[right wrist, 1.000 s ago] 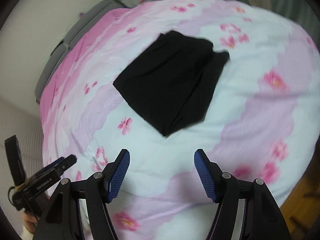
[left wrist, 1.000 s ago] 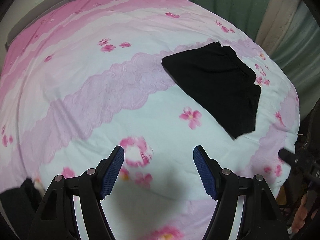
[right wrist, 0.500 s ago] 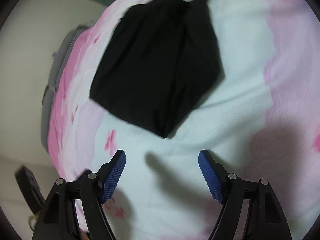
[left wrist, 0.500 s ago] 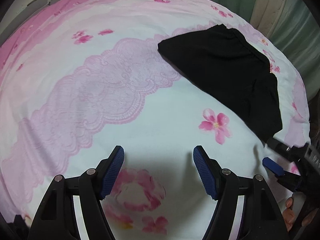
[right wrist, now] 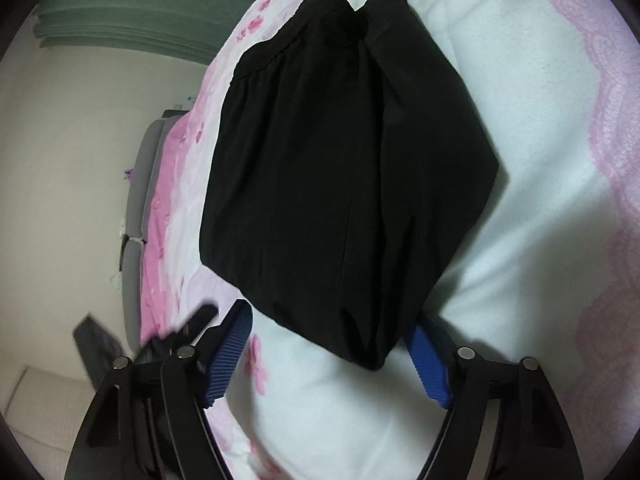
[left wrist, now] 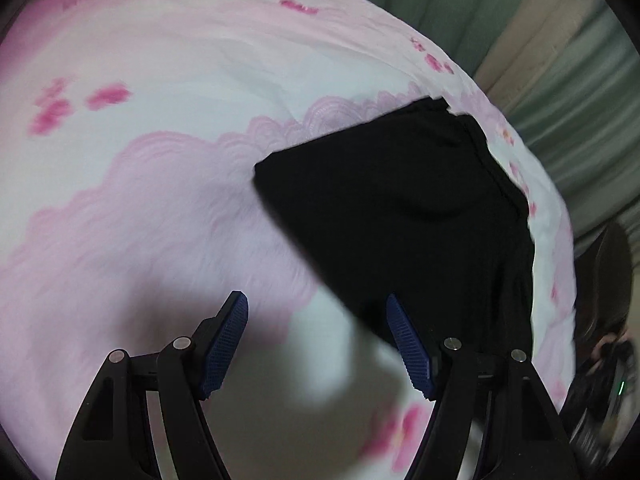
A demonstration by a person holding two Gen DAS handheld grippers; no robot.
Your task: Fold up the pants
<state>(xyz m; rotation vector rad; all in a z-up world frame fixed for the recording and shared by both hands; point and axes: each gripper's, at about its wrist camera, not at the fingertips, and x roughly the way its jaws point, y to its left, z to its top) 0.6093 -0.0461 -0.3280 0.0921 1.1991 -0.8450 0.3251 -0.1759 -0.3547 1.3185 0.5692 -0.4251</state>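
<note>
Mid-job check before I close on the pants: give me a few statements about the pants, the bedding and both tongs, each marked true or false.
1. The pants are black. True.
2. The pants lie on a plain grey blanket. False: they lie on a pink and white floral bedspread.
3. The left tongs are clamped on the fabric. False: they stand open, gripping nothing.
4. The near corner of the pants sits between the fingers of the right tongs. True.
5. Green curtains hang beyond the bed. True.
</note>
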